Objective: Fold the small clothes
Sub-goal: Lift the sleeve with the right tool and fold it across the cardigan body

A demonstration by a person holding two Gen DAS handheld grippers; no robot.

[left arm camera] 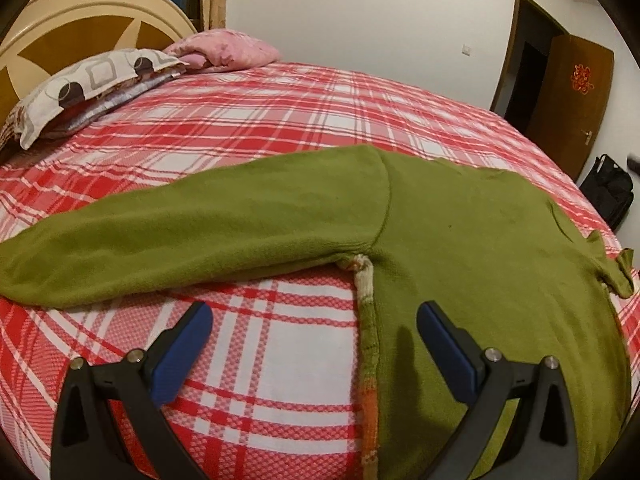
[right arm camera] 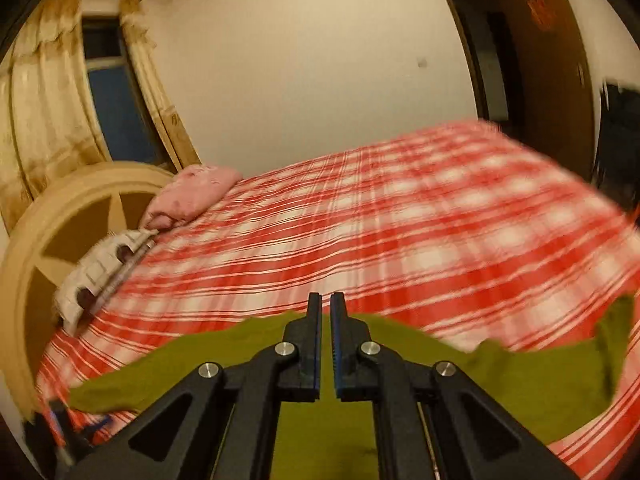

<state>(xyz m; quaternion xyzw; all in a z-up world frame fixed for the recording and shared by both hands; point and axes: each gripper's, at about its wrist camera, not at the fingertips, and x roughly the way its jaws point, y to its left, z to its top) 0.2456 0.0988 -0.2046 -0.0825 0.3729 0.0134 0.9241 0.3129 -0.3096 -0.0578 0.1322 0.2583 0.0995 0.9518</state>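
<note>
Close to the camera, the left gripper (left arm camera: 314,324) is wide open and holds nothing. It hangs over the edge of the green top (left arm camera: 460,232). That top lies flat on the bed (left arm camera: 280,112), with one sleeve (left arm camera: 160,232) stretched out to the side. The right gripper (right arm camera: 326,312) is shut, with nothing seen between its pads. Folding looks like it has only just begun. Next, a gripper should pinch the sleeve and lay it across the body. Farther off, the door (left arm camera: 576,100) has a red sign, too small to read.
</note>
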